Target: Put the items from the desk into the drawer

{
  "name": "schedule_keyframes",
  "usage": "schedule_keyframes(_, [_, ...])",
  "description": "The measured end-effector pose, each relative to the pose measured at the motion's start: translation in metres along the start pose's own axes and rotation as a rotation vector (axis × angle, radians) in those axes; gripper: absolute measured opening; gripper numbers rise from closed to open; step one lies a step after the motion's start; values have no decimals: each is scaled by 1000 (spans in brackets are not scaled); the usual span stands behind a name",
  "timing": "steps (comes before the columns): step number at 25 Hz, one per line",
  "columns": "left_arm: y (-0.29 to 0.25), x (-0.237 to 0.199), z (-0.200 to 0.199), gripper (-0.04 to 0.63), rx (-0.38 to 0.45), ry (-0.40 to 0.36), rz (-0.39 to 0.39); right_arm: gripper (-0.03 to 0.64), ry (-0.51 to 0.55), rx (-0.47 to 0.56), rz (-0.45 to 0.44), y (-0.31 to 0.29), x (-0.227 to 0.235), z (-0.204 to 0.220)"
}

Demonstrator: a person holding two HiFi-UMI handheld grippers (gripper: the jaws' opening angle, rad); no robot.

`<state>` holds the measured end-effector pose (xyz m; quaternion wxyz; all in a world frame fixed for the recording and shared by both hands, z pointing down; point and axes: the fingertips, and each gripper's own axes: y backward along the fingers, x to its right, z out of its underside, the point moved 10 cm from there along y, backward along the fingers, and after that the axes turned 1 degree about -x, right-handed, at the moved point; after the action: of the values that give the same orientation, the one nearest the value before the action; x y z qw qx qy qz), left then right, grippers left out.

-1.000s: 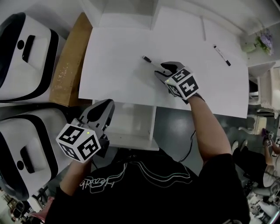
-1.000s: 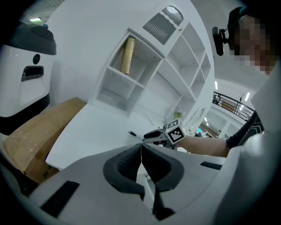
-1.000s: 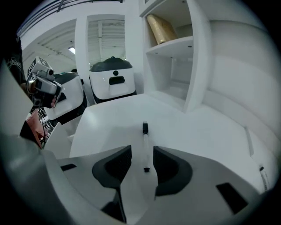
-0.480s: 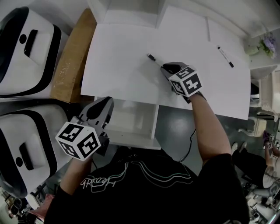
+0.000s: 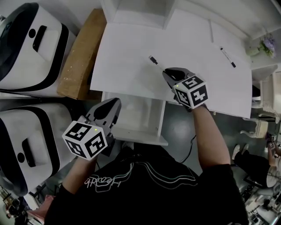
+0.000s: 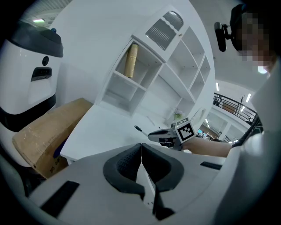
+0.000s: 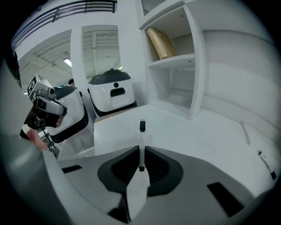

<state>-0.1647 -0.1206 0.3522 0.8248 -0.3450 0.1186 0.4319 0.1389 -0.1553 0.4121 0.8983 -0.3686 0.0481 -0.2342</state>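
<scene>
My right gripper point(image 5: 167, 72) is shut on a white pen with a black cap point(image 5: 153, 60), held over the white desk point(image 5: 127, 66) near its front edge. In the right gripper view the pen point(image 7: 141, 139) sticks straight out from between the jaws. A second pen point(image 5: 228, 57) lies on the desk at the far right. The white drawer point(image 5: 154, 123) stands pulled out under the desk's front edge. My left gripper point(image 5: 114, 104) hovers at the drawer's left side, shut with nothing in it; the left gripper view shows its pads point(image 6: 131, 162) pressed together.
A brown cardboard box point(image 5: 79, 57) stands against the desk's left side, with two white-and-black machines point(image 5: 30, 48) beyond and below it. A white shelf unit point(image 5: 140, 9) rises at the desk's back, holding a tan roll point(image 6: 130, 61). Purple flowers point(image 5: 267, 44) sit at the right.
My right gripper has drawn the pen a little back toward the desk's front edge. The left gripper has stayed by the drawer.
</scene>
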Motion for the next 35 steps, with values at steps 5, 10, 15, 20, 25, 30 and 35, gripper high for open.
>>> schedule_keyframes(5, [25,-6,5,21,22,8,9,64,5,67,-58,20,-59,-8])
schedule_keyframes(10, [57,-19,19,21,39,28,-19,64,27,88,-117,26,-121,-4])
schedule_keyframes(15, [84,-37,37,21,41,68,-64,64,82,42,-202,9,-170,13])
schedule_keyframes(20, [102,-48,55,21,39,108,-110,64,187,-57,-241,-30,-196,41])
schedule_keyframes(25, [113,-58,70,21,29,150,-152,64,246,-175,-274,-86,-205,68])
schedule_keyframes(30, [120,-69,80,21,13,197,-216,64,305,-261,-284,-137,-204,88])
schedule_keyframes(35, [121,-82,91,21,12,243,-259,64,343,-353,-263,-182,-198,116])
